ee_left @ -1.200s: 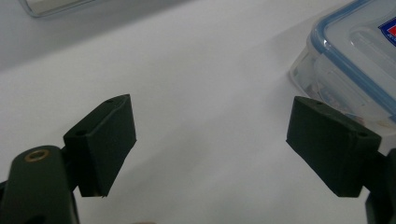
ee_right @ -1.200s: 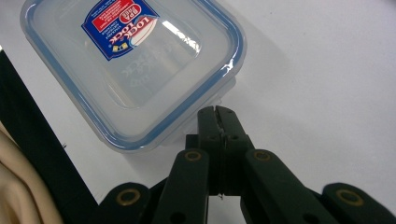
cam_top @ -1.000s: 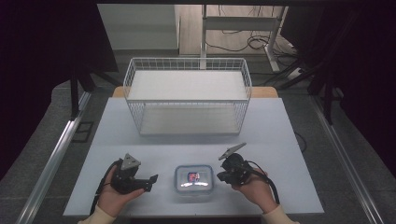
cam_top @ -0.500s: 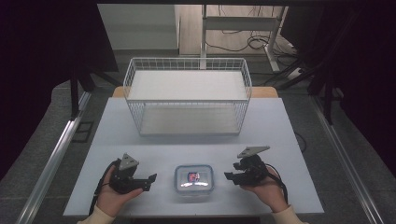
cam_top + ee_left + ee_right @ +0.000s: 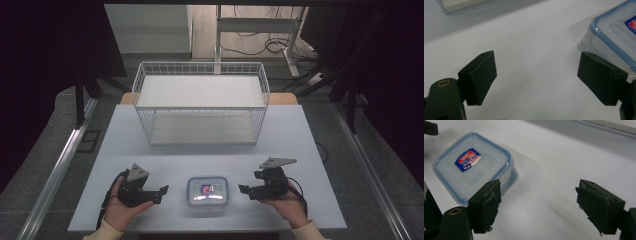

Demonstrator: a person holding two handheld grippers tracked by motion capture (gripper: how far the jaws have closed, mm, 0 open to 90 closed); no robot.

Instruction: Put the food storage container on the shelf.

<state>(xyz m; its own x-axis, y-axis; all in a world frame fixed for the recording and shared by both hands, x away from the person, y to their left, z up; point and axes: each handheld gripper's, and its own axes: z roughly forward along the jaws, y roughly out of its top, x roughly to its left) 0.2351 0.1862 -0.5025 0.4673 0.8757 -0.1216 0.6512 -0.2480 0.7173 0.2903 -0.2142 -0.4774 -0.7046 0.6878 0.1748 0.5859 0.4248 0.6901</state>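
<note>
A clear square container (image 5: 207,191) with a blue-rimmed lid and a red and blue label sits near the front edge of the white table (image 5: 300,140). My left gripper (image 5: 160,195) rests just left of it, open, jaws pointing right toward it. In the left gripper view the left gripper (image 5: 537,75) holds nothing, and the container (image 5: 614,32) lies beyond its right jaw. My right gripper (image 5: 246,192) is open to the container's right, pointing left. In the right gripper view the right gripper (image 5: 539,195) is empty, with the container (image 5: 471,165) behind its left jaw.
A white wire basket (image 5: 200,125) stands at the back middle of the table, with bare tabletop between it and the container. Dark curtains and metal rails flank the table; cables lie on the floor behind.
My right gripper has shifted right and slightly toward the front edge, away from the container, and turned to point left at it. The left gripper and the container have stayed put.
</note>
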